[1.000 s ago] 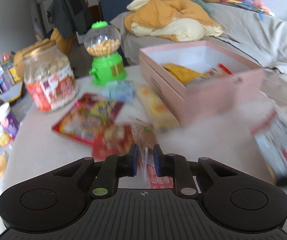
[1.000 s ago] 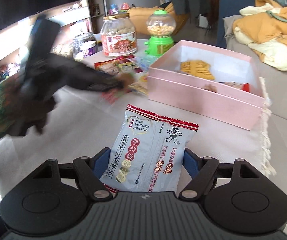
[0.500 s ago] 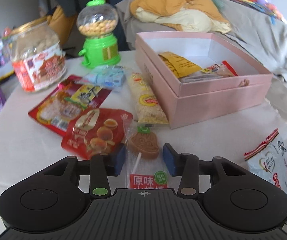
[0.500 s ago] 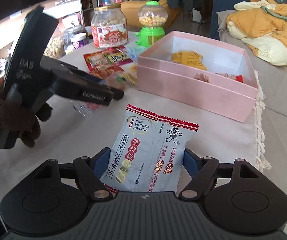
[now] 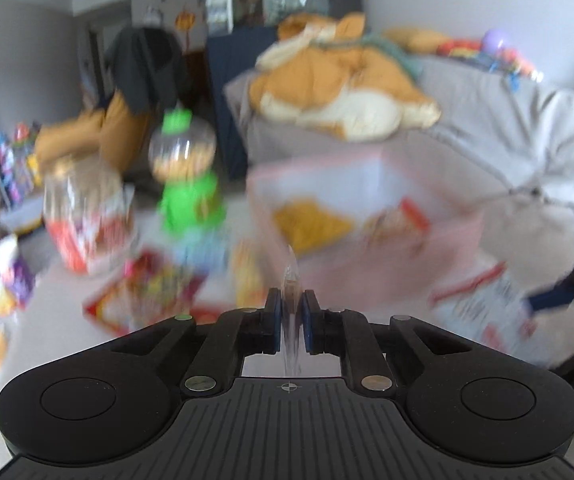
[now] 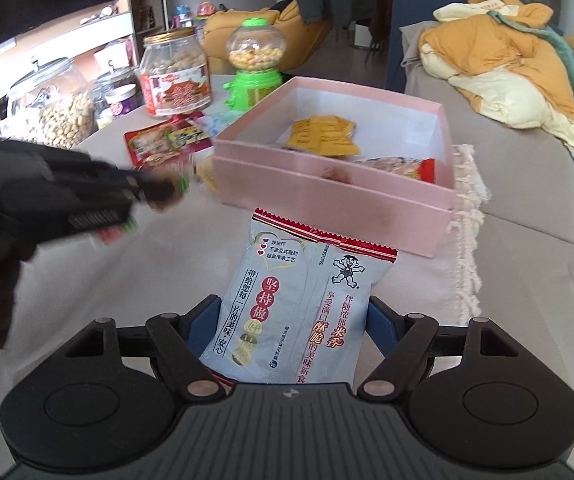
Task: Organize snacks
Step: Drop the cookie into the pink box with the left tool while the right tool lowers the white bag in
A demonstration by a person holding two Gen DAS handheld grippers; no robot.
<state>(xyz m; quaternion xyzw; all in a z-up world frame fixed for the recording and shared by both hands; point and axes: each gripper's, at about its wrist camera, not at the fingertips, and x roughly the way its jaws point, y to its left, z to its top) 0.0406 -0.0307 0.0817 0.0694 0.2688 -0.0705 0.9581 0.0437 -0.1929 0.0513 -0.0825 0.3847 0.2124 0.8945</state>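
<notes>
My left gripper is shut on a thin clear lollipop packet, seen edge-on between the blue pads and lifted off the table. In the right wrist view that left gripper is blurred at the left, short of the pink box. My right gripper is shut on a grey-blue rice cracker packet with a red top edge, held above the tablecloth in front of the box. The open box holds a yellow packet and a red-edged one.
A labelled snack jar, a green gumball machine and red snack packets stand left of the box. Glass jars line the table's left edge. A sofa with orange clothing lies to the right.
The left jaws stood open around the lollipop packet lying on the table, then closed on it and lifted it. The right gripper has kept its hold on the rice cracker packet.
</notes>
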